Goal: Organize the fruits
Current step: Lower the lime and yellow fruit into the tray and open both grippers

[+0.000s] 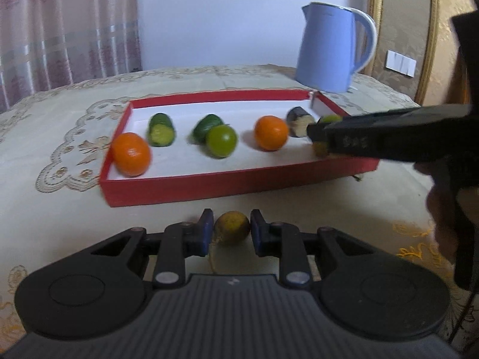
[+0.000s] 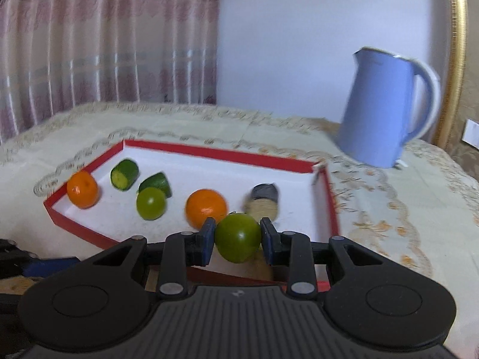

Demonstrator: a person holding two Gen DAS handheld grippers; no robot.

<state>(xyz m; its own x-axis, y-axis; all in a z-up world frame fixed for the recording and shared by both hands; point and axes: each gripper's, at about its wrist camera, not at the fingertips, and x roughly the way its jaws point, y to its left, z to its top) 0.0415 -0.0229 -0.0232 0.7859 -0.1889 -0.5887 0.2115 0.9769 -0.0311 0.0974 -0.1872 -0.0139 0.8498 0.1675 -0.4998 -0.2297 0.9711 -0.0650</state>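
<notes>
My left gripper (image 1: 232,224) is shut on a small yellowish-green fruit (image 1: 232,230), just above the tablecloth in front of the red tray (image 1: 239,185). My right gripper (image 2: 238,230) is shut on a green round fruit (image 2: 238,239) over the tray's near right part; in the left wrist view the right gripper (image 1: 315,136) reaches in from the right. In the white-floored tray (image 2: 209,152) lie two oranges (image 2: 82,190) (image 2: 206,208), two cut cucumber pieces (image 2: 124,175) (image 2: 157,182), another green fruit (image 2: 150,203) and a dark-skinned cut piece (image 2: 263,199).
A blue kettle (image 1: 335,48) stands behind the tray's far right corner. An embroidered cream cloth (image 1: 60,119) covers the table. A curtain (image 2: 89,45) and a wall are at the back. A hand (image 1: 443,209) holds the right gripper at the right edge.
</notes>
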